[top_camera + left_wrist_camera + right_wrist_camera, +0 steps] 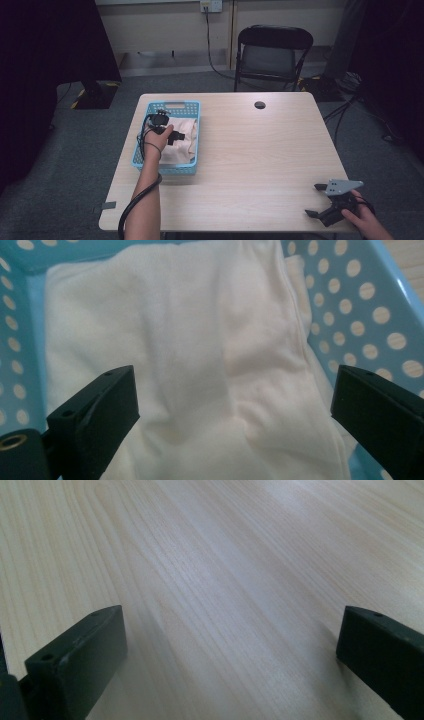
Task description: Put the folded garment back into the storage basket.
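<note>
Wood surface (250, 150) carries a blue basket (141, 145) at its left, cream cloth (200, 340) folded inside; your left tool (235, 405) hangs over it, jaws wide, gripping nothing. Right tool (320, 202) idles wide open at the near right edge. Risks: pinching one thin layer so it slips, or snagging and dragging the light basket

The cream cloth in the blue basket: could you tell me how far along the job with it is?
Early stage. The cream cloth lies in the blue basket, ungripped. In hand: the left gripper hovers open over it. Left: gripping and lifting it; the right gripper waits open over the table.
</note>
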